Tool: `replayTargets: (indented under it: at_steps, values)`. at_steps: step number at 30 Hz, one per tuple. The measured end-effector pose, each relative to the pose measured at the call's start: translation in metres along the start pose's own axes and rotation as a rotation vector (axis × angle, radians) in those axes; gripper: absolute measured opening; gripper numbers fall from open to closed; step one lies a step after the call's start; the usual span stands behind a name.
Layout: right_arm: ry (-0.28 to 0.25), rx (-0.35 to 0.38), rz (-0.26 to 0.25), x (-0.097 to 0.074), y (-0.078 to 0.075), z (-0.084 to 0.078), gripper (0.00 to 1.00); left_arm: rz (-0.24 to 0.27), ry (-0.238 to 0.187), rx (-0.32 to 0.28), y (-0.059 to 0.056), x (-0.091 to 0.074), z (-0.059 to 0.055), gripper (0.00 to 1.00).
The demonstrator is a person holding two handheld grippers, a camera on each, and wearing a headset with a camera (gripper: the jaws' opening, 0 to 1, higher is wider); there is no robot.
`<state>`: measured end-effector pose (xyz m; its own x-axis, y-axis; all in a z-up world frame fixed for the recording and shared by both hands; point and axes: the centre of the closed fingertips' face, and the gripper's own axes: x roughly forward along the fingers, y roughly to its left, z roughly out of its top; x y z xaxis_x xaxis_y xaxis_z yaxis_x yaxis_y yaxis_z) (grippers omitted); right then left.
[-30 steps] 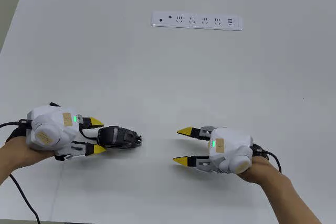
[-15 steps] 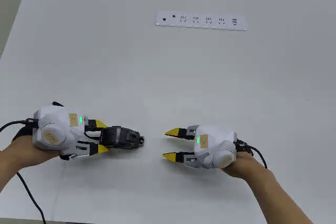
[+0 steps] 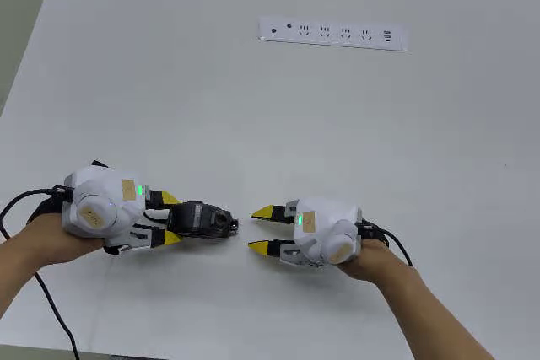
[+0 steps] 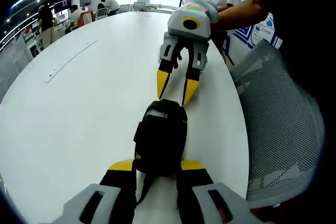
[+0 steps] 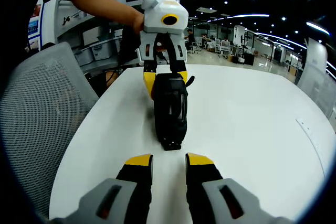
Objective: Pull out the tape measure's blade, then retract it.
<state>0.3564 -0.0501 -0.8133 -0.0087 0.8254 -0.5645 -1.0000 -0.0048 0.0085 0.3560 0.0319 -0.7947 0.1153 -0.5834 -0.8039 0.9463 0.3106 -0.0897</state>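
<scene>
A black tape measure (image 3: 202, 220) lies on the white table (image 3: 278, 124) near the front left. My left gripper (image 3: 167, 219) is shut on its rear end, with yellow-tipped fingers on either side. In the left gripper view the tape measure (image 4: 160, 137) sits between the left gripper (image 4: 157, 165) jaws, and the right gripper (image 4: 176, 86) points at its nose. My right gripper (image 3: 261, 229) stands open just right of the case, tips a short gap from it. From the right gripper (image 5: 169, 160), the tape measure (image 5: 170, 107) is straight ahead, held by the left gripper (image 5: 165, 77). No blade is drawn out.
A white power strip (image 3: 333, 34) lies at the far side of the table. A black cable (image 3: 38, 301) trails from the left gripper over the front edge. A grey mesh chair (image 4: 283, 114) stands beside the table's near edge.
My right gripper has moved left across the table, closing on the nose of the tape measure. The left gripper and the case have stayed put.
</scene>
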Motion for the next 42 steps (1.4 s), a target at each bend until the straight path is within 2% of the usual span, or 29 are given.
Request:
replayTargets:
  at_steps: [12,20,29,42]
  values:
    - [0.012,0.0,0.031,0.02,0.001,0.001,0.21,-0.016,0.01,0.018,0.003,0.001,-0.002,0.26]
    - [0.015,0.006,0.026,0.027,-0.001,0.004,0.16,-0.022,0.014,0.023,0.001,0.0,-0.002,0.26]
    - [0.013,0.014,0.015,0.026,-0.001,0.003,0.12,-0.022,0.006,0.018,0.0,0.0,-0.001,0.26]
    - [0.058,0.003,0.025,0.029,-0.002,0.003,0.09,-0.016,-0.002,0.017,0.001,-0.001,-0.002,0.26]
